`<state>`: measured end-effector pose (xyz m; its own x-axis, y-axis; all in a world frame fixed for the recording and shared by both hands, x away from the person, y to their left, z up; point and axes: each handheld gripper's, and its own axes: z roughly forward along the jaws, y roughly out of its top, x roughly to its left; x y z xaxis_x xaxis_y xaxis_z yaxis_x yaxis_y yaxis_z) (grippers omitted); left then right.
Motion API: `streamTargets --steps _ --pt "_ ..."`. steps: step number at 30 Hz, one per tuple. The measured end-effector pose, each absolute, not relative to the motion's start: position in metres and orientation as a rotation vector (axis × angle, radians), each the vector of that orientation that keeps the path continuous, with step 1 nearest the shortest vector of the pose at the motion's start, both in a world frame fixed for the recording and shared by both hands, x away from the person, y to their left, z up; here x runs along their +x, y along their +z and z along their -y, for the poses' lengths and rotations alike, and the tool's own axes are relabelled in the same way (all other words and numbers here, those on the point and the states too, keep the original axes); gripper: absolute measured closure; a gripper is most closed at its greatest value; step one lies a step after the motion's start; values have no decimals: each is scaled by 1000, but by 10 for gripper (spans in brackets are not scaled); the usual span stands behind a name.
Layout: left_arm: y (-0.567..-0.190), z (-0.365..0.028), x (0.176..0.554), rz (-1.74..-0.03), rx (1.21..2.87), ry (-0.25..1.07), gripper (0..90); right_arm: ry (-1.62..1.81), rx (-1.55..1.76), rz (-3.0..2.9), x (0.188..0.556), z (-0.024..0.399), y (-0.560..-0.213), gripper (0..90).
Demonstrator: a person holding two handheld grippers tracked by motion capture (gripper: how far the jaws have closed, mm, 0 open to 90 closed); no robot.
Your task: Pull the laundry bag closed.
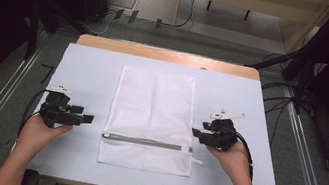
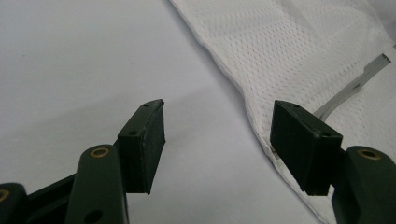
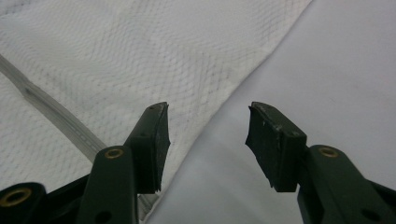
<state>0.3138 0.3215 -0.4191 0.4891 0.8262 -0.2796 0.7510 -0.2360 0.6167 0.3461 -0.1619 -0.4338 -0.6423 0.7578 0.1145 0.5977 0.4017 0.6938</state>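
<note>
We flanked the mesh bag with both grippers

The mesh bag (image 1: 151,119) lay mid-counter, long axis running from the near edge to the far edge, zipper (image 1: 146,142) crosswise near us. Our left gripper (image 1: 88,119) and right gripper (image 1: 195,133) sat at its 2 side edges, jaws wide and empty, the right one closer.

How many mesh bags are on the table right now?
1. The white mesh bag lies flat mid-table between the left gripper and right gripper, zipper near the person.
</note>
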Motion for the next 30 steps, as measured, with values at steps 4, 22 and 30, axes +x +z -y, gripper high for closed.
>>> streamTargets --steps 4,22,30 --pt "-419 -321 314 -1296 2025 136 358 1073 1190 -2453 342 156 -431 502" --pt "-420 -321 313 -1296 2016 140 354 1120 1106 -2528 326 122 -423 528" --pt "-420 -320 313 -1299 2020 138 354 1128 1051 -2540 321 111 -423 508"
